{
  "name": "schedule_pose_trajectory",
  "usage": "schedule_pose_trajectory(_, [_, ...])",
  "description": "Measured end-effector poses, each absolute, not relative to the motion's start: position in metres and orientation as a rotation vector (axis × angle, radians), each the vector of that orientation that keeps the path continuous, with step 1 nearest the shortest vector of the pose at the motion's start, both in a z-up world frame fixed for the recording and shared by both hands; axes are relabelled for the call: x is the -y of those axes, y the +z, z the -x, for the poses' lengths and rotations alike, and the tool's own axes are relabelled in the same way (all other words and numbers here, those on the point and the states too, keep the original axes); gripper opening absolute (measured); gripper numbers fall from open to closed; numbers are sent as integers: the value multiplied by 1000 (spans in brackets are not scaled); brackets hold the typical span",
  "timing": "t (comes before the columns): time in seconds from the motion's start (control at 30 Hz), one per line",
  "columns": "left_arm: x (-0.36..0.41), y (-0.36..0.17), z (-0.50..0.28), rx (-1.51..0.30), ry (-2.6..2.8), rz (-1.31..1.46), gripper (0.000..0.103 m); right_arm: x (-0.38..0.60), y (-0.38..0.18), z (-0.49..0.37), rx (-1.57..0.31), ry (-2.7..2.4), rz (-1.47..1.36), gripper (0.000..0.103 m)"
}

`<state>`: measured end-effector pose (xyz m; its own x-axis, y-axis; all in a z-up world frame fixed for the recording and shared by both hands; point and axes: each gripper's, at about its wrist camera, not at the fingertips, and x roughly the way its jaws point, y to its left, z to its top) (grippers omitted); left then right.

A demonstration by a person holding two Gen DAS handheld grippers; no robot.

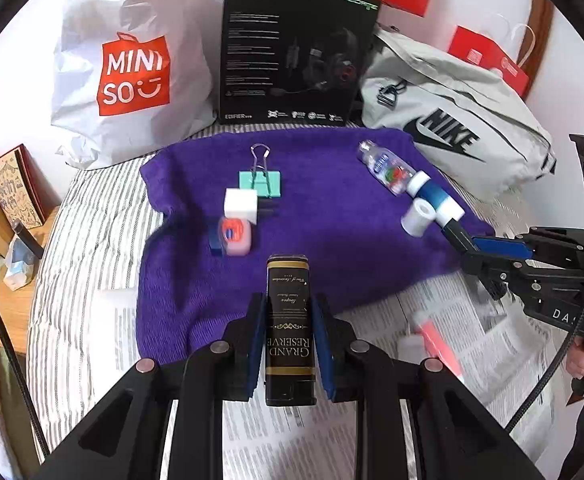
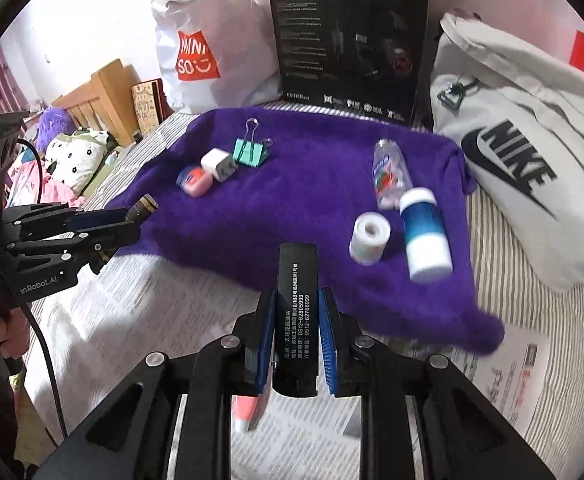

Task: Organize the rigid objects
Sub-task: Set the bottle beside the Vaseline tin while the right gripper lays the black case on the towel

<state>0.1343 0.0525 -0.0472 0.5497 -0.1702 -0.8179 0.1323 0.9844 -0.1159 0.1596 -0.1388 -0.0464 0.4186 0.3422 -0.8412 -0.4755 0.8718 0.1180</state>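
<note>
Two lighters are in play, one per tool: the left gripper pinches a black-and-gold lighter lengthwise between its blue pads, and the right gripper is pressed onto a plain black lighter with white print down its side. Both hang above the near edge of the purple towel, over the newspaper. On the towel, a group at about 10 o'clock holds a teal binder clip, a white cube and a pink-and-blue block; at about 2 o'clock lie a clear small bottle, a blue-and-white bottle and a white roll. To do this step well, I would keep each lighter clamped square, carry both to one bare patch of towel between the groups, lay them side by side, and release only once each rests flat.
</note>
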Motion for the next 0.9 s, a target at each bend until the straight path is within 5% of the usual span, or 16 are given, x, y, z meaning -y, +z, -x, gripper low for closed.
schedule_pose_trajectory(0.9, [-55, -100, -221, -1073, -222, 49, 22, 100, -90, -251, -1089, 479, 225, 22])
